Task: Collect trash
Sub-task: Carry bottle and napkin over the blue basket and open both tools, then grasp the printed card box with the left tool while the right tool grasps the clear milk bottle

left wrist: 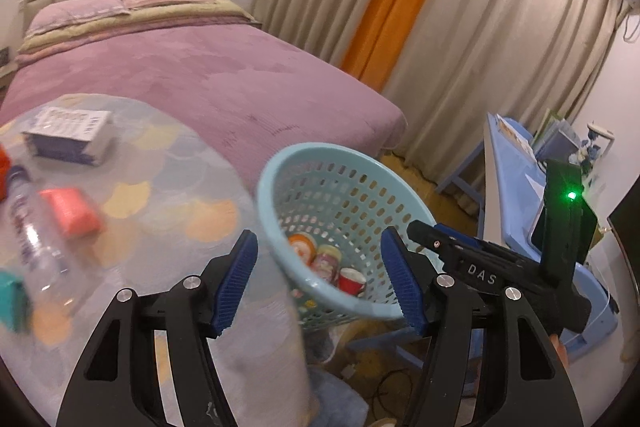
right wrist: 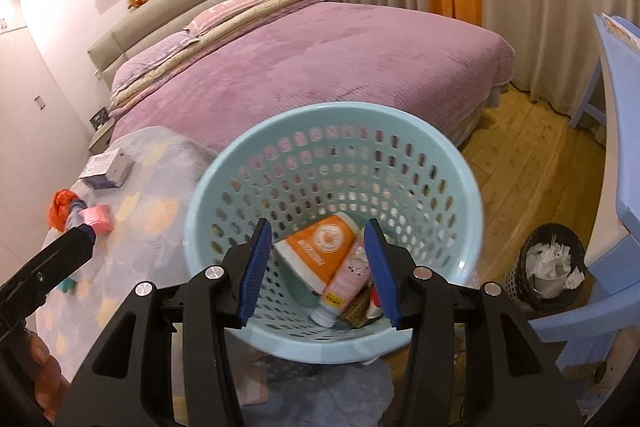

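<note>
A light blue perforated basket [right wrist: 460,183] stands beside a round table [left wrist: 168,187]; it also shows in the left wrist view [left wrist: 280,163]. Inside lie an orange packet [right wrist: 320,251], a pink tube [right wrist: 348,279] and small cups [left wrist: 352,281]. My right gripper [right wrist: 320,267] is open and empty, above the basket's mouth. My left gripper [left wrist: 320,279] is open and empty, over the table edge next to the basket. On the table lie a clear plastic bottle [left wrist: 36,247], a pink block [left wrist: 72,211], a white-and-purple box [left wrist: 68,135] and a teal item [left wrist: 12,299].
A bed with a purple cover [right wrist: 320,67] fills the back. Beige and orange curtains [left wrist: 400,7] hang behind. A blue desk [left wrist: 516,163] is at right. A black bin with paper [right wrist: 548,267] stands on the wooden floor. An orange cloth [right wrist: 60,207] lies on the table.
</note>
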Tool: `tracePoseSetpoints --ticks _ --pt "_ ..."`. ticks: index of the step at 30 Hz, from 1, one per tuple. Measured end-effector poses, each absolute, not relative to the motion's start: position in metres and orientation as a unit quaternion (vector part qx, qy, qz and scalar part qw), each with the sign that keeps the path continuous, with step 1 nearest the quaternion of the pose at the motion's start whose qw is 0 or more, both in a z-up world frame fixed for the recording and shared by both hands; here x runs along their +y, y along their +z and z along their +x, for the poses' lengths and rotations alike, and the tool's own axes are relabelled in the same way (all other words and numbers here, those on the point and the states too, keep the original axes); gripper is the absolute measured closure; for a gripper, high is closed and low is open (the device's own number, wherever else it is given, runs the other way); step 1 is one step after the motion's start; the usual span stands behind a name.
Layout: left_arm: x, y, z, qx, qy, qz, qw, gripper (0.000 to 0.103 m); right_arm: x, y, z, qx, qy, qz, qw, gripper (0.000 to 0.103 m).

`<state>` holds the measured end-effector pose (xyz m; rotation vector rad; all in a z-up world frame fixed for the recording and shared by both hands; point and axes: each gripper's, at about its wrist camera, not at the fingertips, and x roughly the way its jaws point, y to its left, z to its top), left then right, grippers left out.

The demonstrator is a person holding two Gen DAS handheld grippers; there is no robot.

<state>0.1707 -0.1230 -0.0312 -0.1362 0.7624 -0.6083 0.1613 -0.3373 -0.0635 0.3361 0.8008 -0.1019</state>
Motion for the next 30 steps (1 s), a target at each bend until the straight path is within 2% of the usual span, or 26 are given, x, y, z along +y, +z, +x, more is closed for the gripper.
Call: tracePoseSetpoints --ticks 16,22,30 --pt "0.038 -0.008 0.153 0.329 -0.154 -0.09 0.927 0.038 -0.217 -0.038 0.179 0.384 0.063 0.087 0.917 0.058" --pt "0.117 -0.011 0.156 0.329 -0.064 -0.097 0.937 0.032 -0.159 -0.028 0.191 0.378 0.119 0.054 0.917 0.058" --pt "0.2 -0.032 0.182 0.355 0.016 -0.109 0.928 0.031 -0.08 -0.028 0.213 0.38 0.186 0.011 0.906 0.058"
